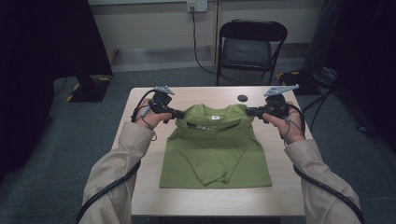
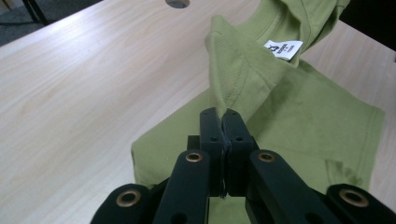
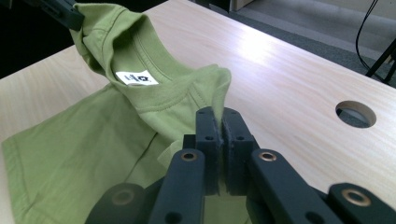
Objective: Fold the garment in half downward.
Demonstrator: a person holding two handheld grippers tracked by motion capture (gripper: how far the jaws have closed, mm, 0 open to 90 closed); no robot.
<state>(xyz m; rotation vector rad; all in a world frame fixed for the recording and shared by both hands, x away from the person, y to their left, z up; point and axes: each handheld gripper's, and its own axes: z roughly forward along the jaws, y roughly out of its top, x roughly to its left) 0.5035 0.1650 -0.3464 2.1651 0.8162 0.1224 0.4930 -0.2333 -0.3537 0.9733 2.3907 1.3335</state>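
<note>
left gripper (image 1: 180,114): closed tight on green shirt (image 1: 215,154) shoulder | right gripper (image 1: 248,111): closed tight on other shoulder | shirt top lifted off table (image 1: 280,186)

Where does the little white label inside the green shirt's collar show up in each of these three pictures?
High view: the white label sits upper middle, between the two grippers.
Left gripper view: the label is at upper right, inside the lifted collar.
Right gripper view: it is at upper left, under the collar's rim.
Shared landmark: the round hole in the table.
</note>
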